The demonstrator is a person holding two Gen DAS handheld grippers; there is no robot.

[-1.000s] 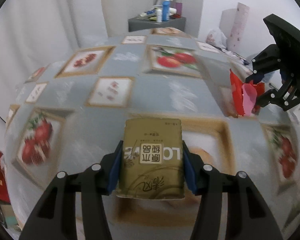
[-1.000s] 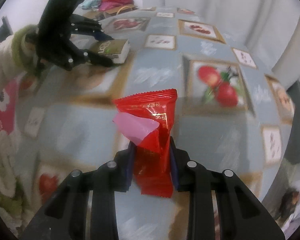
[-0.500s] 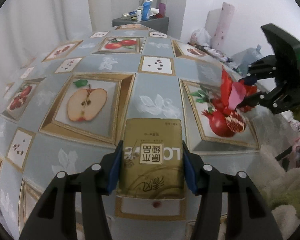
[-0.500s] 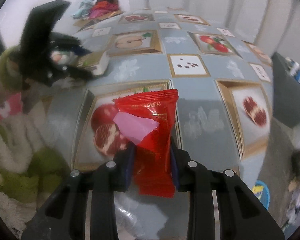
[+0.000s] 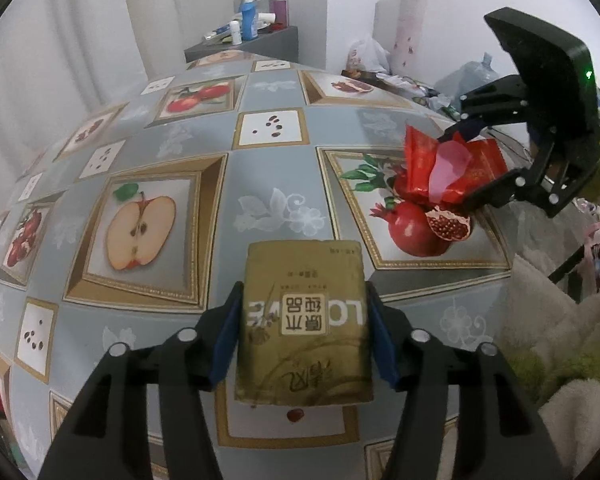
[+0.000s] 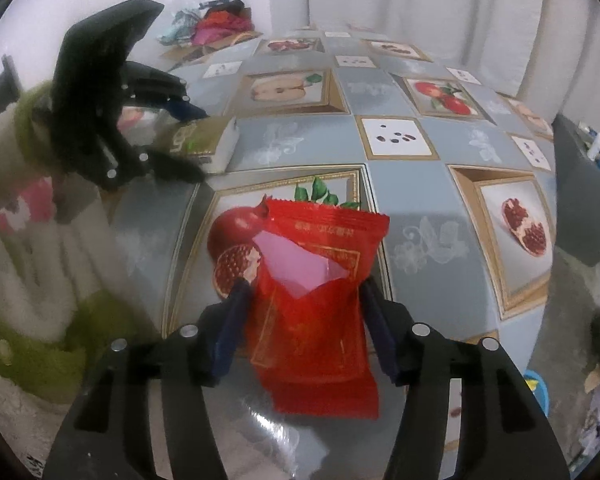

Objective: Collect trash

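Note:
A gold tissue pack sits between the blue pads of my left gripper, above the near edge of the fruit-print table. The jaws are opening, but the pads still touch the pack's sides. In the right wrist view the red snack wrapper, with a pink paper scrap on it, hangs between the fingers of my right gripper. Those jaws are opening and narrow gaps show on both sides of the wrapper. Each gripper shows in the other's view: the right gripper and the left gripper.
A clear shiny plastic film lies below the wrapper at the table's near edge. A grey shelf with bottles and bags stand beyond the table. A fuzzy green-and-white sleeve is on the left and a dark cabinet on the right.
Both grippers swept across the table to its near edge, over the pomegranate print. The right jaws have spread and the red wrapper has slipped lower between them. The tissue pack stays between the left pads.

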